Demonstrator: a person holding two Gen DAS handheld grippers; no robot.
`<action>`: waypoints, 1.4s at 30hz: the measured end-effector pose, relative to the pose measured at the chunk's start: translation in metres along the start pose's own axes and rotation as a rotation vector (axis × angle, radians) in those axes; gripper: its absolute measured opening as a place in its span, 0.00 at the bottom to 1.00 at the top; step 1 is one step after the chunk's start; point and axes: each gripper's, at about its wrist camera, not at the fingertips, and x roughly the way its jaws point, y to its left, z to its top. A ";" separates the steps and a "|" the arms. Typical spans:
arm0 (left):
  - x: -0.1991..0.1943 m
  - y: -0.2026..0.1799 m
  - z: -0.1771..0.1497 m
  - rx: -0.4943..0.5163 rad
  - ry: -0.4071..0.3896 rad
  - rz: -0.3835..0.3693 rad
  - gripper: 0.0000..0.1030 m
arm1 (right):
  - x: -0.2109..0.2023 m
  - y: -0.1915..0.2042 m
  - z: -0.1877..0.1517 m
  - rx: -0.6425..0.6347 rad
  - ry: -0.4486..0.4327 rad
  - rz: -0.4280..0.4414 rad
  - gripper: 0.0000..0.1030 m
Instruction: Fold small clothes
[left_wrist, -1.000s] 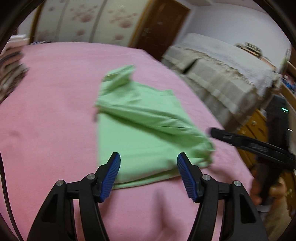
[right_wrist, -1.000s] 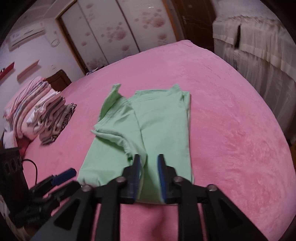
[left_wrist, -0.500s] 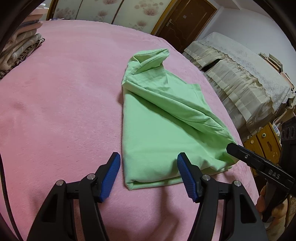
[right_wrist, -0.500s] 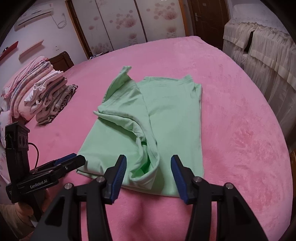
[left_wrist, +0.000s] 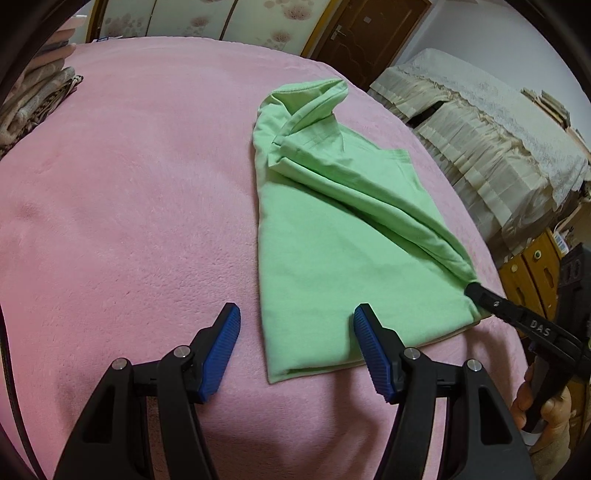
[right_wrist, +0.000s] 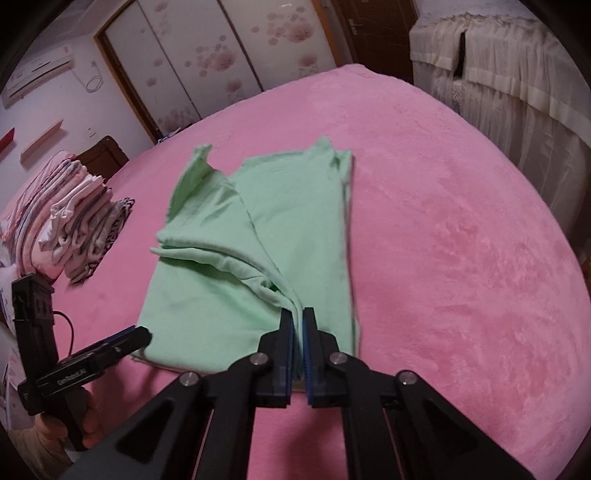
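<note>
A light green shirt (left_wrist: 332, 229) lies partly folded on the pink bed, with a bunched fold running along it; it also shows in the right wrist view (right_wrist: 258, 236). My left gripper (left_wrist: 297, 332) is open just above the shirt's near left corner, holding nothing. My right gripper (right_wrist: 298, 323) is shut on the bunched fold at the shirt's near hem; in the left wrist view its tip (left_wrist: 480, 291) meets the fold's end at the right.
The pink blanket (right_wrist: 443, 240) covers the whole bed. A stack of folded clothes (right_wrist: 70, 229) sits at the bed's far left. A cream covered piece of furniture (left_wrist: 480, 122) and a yellow cabinet (left_wrist: 532, 273) stand beyond the bed's right edge.
My right gripper opened half a second ago and has now shut on the shirt's bunched fold at the near hem. The left gripper stayed open and shifted toward the shirt's near left corner.
</note>
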 end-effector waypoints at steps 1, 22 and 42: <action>0.000 0.000 -0.001 0.007 0.002 0.004 0.61 | 0.006 -0.005 -0.004 0.017 0.016 0.003 0.04; -0.048 0.028 0.026 -0.011 -0.068 0.019 0.61 | -0.029 0.023 0.003 -0.103 -0.091 -0.145 0.42; -0.051 0.080 0.070 -0.124 -0.140 0.159 0.63 | 0.085 0.187 0.024 -0.658 -0.038 -0.142 0.51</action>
